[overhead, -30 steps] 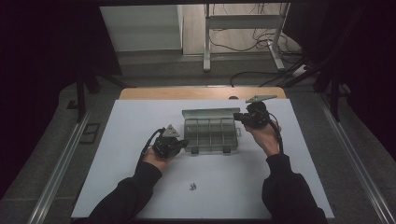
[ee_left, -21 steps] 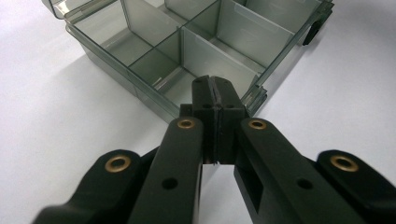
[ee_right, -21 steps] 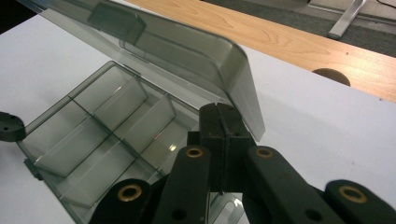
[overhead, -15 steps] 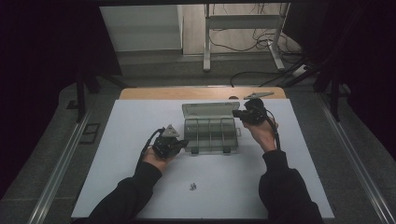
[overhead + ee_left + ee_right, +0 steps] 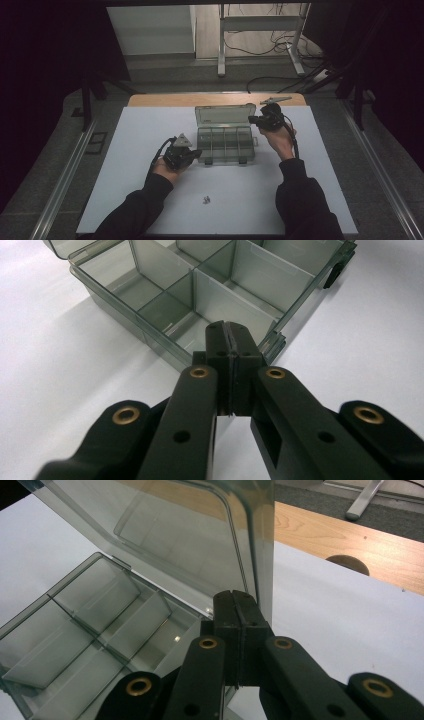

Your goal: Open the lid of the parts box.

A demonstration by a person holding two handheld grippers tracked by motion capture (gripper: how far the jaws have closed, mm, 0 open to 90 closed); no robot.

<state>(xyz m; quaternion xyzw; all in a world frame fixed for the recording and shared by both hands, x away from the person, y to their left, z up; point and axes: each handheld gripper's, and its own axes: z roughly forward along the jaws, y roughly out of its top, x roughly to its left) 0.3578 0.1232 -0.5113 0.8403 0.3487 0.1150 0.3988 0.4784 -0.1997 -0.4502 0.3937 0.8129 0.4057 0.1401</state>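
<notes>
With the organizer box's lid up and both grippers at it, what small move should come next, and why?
Probably the right gripper should ease the lid further back until it stays open by itself. Its jaws are closed at the lid's right edge, the lid stands about upright, and the left gripper, jaws closed, is at the box at its near left corner. The compartments look empty, and small parts lie on the table.

Organizer box [image 5: 226, 144]: we see clear smoke-tinted plastic, glossy, smooth; dividers same material. Lid [image 5: 165, 535]: same transparent plastic, reflective. Left gripper [image 5: 231, 342]: we note matt black plastic jaws, faintly textured; brass-coloured metal inserts in arms. Right gripper [image 5: 236, 604]: same matt black plastic, same brass-coloured inserts. Table cover [image 5: 125, 150]: white, matt, smooth. Table edge [image 5: 350, 540]: light wood, satin, visible grain. Sleeves [image 5: 135, 215]: dark cloth, matt.
</notes>
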